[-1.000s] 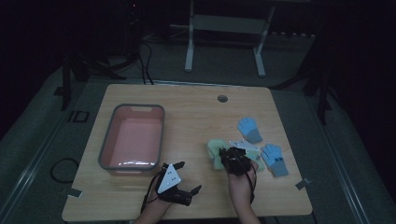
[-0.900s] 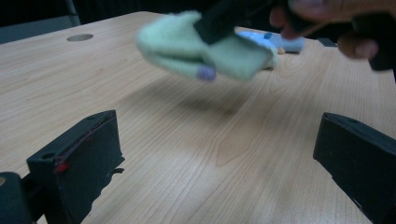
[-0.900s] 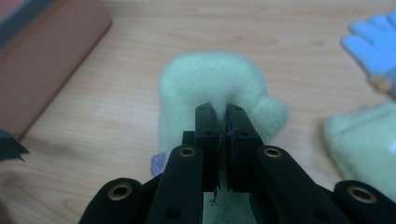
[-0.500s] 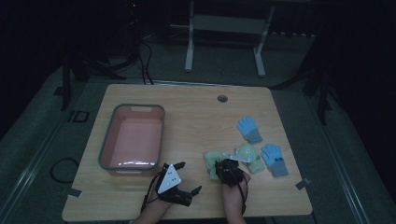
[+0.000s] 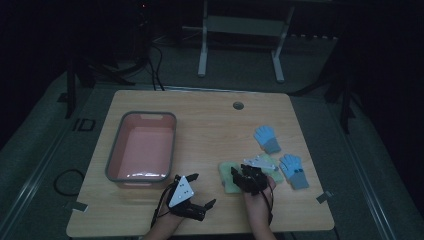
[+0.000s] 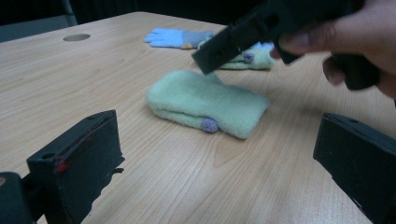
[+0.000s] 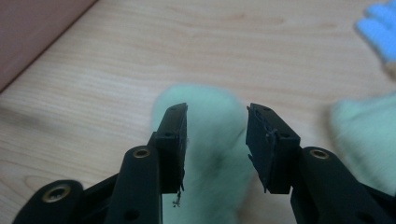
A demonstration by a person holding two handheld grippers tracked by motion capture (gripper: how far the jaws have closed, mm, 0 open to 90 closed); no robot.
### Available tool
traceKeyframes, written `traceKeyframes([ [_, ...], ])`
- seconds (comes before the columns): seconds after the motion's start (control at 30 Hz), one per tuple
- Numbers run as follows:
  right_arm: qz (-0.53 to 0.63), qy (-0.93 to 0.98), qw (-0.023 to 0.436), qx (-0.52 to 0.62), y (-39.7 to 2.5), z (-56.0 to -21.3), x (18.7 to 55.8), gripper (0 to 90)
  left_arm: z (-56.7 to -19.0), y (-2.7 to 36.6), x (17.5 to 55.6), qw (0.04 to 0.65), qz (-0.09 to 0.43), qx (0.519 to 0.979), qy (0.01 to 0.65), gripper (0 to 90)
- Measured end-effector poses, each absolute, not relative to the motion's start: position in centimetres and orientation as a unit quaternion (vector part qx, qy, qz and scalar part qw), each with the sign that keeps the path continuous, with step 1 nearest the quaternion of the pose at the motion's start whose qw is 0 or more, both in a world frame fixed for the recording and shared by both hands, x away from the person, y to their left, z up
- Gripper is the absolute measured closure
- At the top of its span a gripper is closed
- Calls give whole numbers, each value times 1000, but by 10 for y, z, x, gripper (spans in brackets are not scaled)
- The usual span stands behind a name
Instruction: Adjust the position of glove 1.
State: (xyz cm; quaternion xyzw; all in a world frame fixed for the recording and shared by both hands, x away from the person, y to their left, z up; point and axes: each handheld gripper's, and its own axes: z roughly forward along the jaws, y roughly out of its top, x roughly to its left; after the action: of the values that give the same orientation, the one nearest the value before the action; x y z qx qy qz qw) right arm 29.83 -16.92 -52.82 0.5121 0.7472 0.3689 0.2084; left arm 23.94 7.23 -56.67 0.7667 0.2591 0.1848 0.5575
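A pale green mitten [image 6: 205,105] with a purple dot lies flat on the wooden table [image 5: 200,130]. My right gripper [image 7: 217,135] hovers just over this mitten [image 7: 210,186], jaws open and nothing between them; a hand holds it [image 6: 280,28]. In the high view the right gripper [image 5: 242,172] sits at the mitten's [image 5: 229,180] right edge. A second green mitten [image 7: 369,135] lies close by to the right. My left gripper [image 6: 219,163] rests low near the front edge [image 5: 204,189], jaws wide open and empty, facing the mitten.
A pink tub [image 5: 142,147] with a grey rim stands on the table's left half. Two blue gloves [image 5: 267,138] [image 5: 294,171] lie at the right. A round cable hole [image 5: 238,105] is at the back. A frame stands beyond the table.
The right gripper drew back toward the front edge and a little left. The near green mitten now lies apart from the other one. The left gripper stayed put.
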Motion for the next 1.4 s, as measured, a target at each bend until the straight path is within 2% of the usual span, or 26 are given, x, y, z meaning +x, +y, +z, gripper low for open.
traceKeyframes([
  [0.3, 371, 763, 199, 491, -197, -512, 323, 587, -567, 72, 239, 558, 186, 766, 260, 11],
  [0.37, 364, 772, 209, 478, -203, -507, 328, 587, -567, 72, 239, 558, 186, 766, 259, 11],
  [0.8, 361, 796, 200, 443, -267, -486, 347, 587, -567, 71, 239, 554, 190, 768, 259, 11],
  [1.17, 338, 836, 187, 389, -299, -503, 352, 590, -567, 71, 239, 555, 190, 767, 259, 11],
  [1.4, 339, 840, 160, 393, -303, -524, 354, 573, -567, 71, 239, 555, 190, 767, 259, 11],
])
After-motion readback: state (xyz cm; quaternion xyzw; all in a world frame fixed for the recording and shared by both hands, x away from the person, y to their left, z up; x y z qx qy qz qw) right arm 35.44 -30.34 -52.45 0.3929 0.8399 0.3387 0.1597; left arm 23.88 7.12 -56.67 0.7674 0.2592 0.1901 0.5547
